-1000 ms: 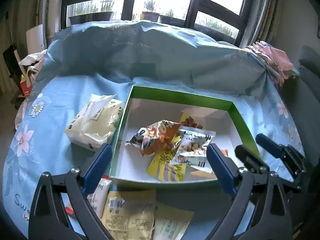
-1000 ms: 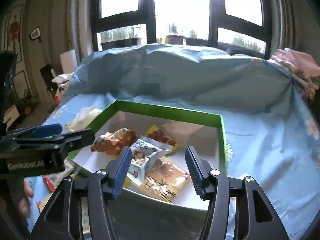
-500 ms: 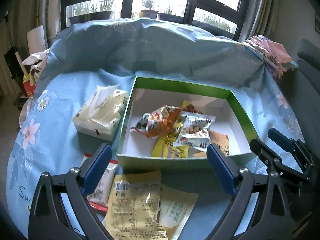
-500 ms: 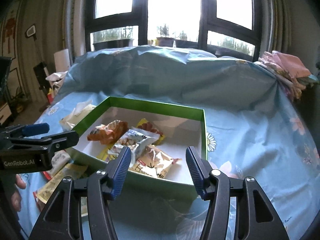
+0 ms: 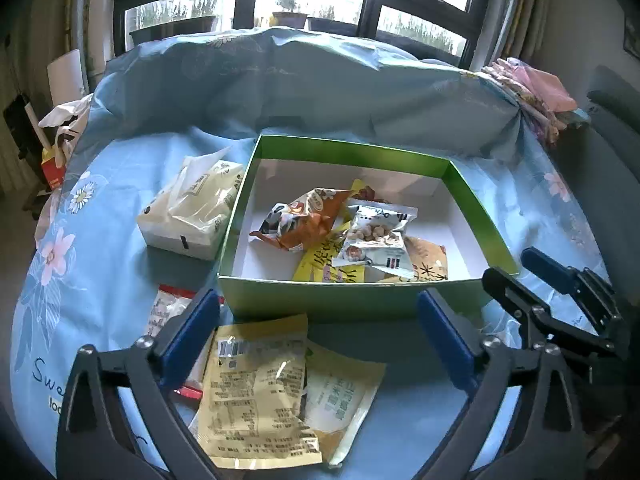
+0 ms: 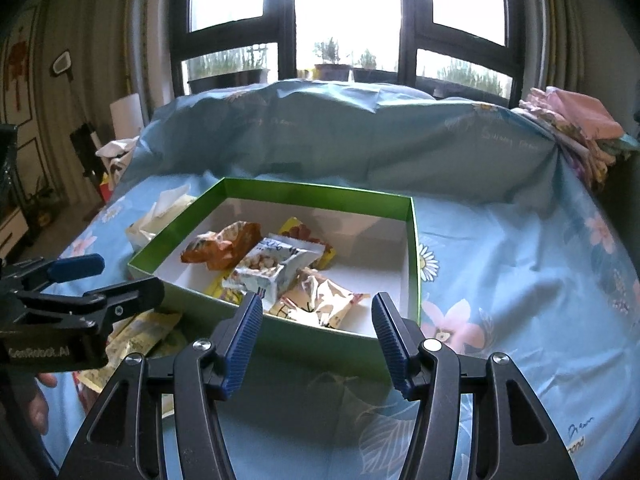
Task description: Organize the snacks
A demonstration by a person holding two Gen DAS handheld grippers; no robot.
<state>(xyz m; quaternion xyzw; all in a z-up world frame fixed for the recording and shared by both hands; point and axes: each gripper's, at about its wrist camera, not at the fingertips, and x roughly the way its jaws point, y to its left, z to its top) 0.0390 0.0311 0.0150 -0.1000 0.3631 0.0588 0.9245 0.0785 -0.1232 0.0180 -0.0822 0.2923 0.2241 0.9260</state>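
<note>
A: Blue floral sheet covers the whole work surface. What lies nearest?

B: Left gripper, jaws spread wide, holding nothing. Between and just beneath its fingers, flat on the sheet: a tan packet printed side up, overlapping a pale yellow packet on its right. A red-edged clear packet sits by the left finger, partly hidden behind it.

A: And the right one?

B: Right gripper, jaws likewise apart and empty, poised at the near right wall of the green box. No packet between its fingers; sheet and box wall show in the gap.

A: Farther out?

B: Box has white inside, with snacks heaped there: orange packet toward the left, white nut packet on top at centre, yellow packet under both, beige packet at near right.

A: Outside the box?

B: Tissue pack just left of the box's left wall. Beyond, the sheet rises in a ridge; folded pink cloth far right; window with potted plants behind.
</note>
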